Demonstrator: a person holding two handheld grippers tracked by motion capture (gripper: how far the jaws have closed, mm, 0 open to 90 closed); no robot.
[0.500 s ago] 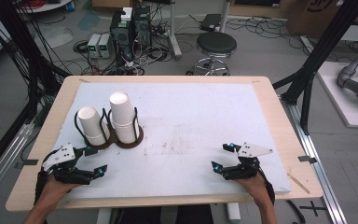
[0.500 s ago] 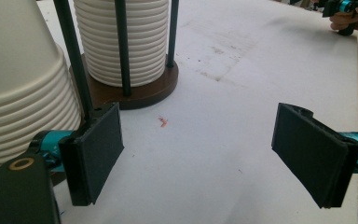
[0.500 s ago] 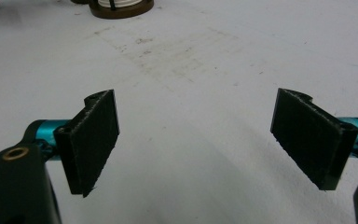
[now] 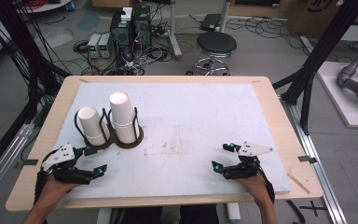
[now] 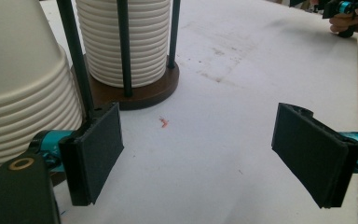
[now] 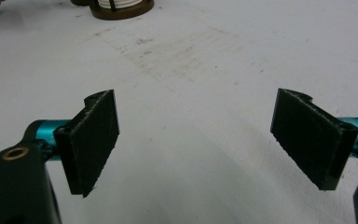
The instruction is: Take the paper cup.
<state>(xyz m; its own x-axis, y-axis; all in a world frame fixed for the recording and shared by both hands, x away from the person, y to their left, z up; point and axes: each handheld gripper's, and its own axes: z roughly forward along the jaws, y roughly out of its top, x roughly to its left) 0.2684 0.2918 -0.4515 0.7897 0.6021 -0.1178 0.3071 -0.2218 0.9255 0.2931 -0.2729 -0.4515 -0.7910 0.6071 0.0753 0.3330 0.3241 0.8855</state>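
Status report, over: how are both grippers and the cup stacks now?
Left gripper open, empty, near the cup holder. Right gripper open, empty, over bare table. Two cup stacks upright in holder. Nothing in the way.

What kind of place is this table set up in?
Probably a robotics lab or workshop: computer boxes and loose cables cover the floor, a black frame surrounds the table, and a robot arm lies nearby.

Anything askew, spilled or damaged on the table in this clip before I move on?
Little. The shorter cup stack leans left in its wire holder, while the taller stack stands straight. The white table cover has faint brownish smudges mid-table and a small red fleck near the holder. Nothing spilled or broken.
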